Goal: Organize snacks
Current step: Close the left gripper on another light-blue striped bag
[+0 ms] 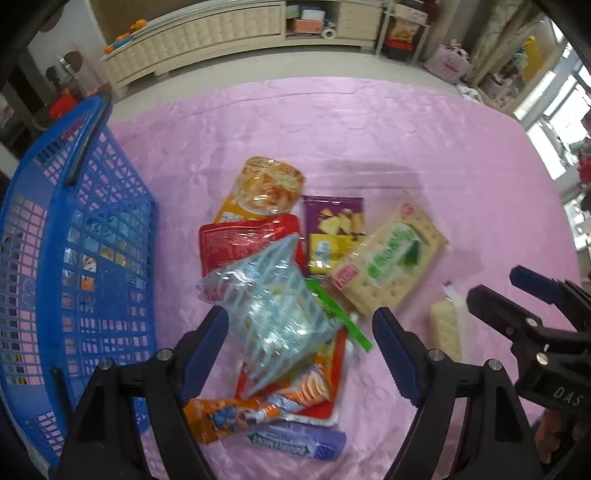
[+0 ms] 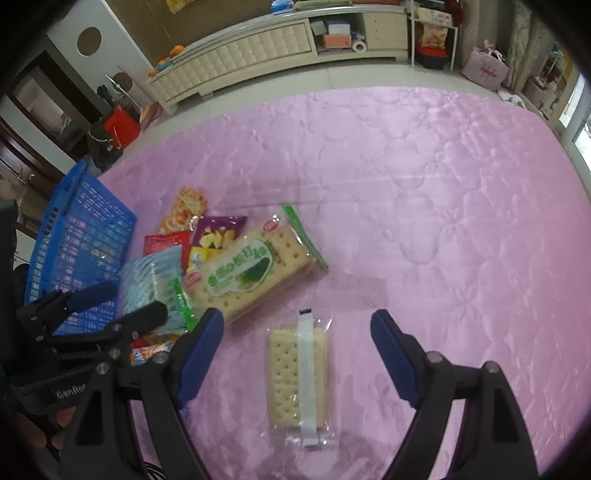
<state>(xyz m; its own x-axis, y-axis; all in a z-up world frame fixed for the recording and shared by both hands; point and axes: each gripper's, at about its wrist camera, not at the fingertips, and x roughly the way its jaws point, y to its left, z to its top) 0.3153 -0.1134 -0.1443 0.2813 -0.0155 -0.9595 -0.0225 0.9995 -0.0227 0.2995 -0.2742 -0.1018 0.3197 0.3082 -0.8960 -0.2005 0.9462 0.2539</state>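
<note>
A pile of snack packets lies on the pink quilt (image 1: 369, 122). My left gripper (image 1: 299, 328) is open around a pale blue striped packet (image 1: 269, 302) on top of the pile. A big green-label cracker pack (image 1: 391, 258) lies to its right and also shows in the right wrist view (image 2: 251, 269). My right gripper (image 2: 297, 332) is open over a small clear cracker packet (image 2: 299, 376), which lies apart from the pile; the packet also shows in the left wrist view (image 1: 445, 332). The blue basket (image 1: 74, 258) stands at the left.
Other packets in the pile: orange chips (image 1: 266, 188), red (image 1: 236, 240), purple (image 1: 336, 229), an orange tube (image 1: 229, 417) and a blue-purple pack (image 1: 299, 439). A cream cabinet (image 1: 221, 33) stands beyond the bed. The right gripper shows at the left view's right edge (image 1: 517, 295).
</note>
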